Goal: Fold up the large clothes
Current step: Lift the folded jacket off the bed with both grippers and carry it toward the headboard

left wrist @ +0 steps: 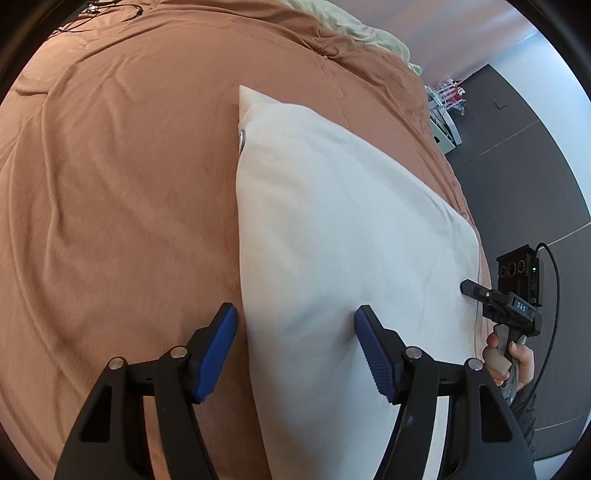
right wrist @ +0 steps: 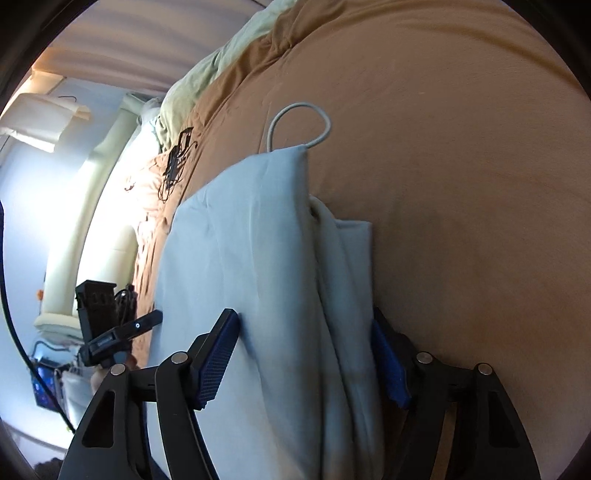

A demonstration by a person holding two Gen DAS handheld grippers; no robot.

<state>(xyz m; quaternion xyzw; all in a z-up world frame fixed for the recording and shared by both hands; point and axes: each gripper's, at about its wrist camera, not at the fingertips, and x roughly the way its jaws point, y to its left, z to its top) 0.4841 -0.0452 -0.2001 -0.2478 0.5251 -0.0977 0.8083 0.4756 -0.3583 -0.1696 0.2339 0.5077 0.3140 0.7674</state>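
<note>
A pale, off-white garment [left wrist: 332, 221] lies folded into a long strip on the brown bedspread [left wrist: 110, 184]. My left gripper [left wrist: 295, 332] stands open astride the strip's near left edge, one blue pad over the bedspread and the other over the cloth. In the right wrist view the same garment [right wrist: 251, 258] shows layered folds, with a cord loop [right wrist: 299, 125] sticking out at its far end. My right gripper [right wrist: 303, 343] is open, its pads on either side of the folded bundle. Each gripper also shows in the other's view, the right gripper [left wrist: 469, 286] in a hand and the left gripper [right wrist: 155, 317].
A pale green blanket [left wrist: 354, 26] is bunched at the far end of the bed. Black cables [right wrist: 173, 166] lie on the bedspread. Beyond the bed's edge are the dark floor [left wrist: 517, 184] and a white rack [left wrist: 443, 122].
</note>
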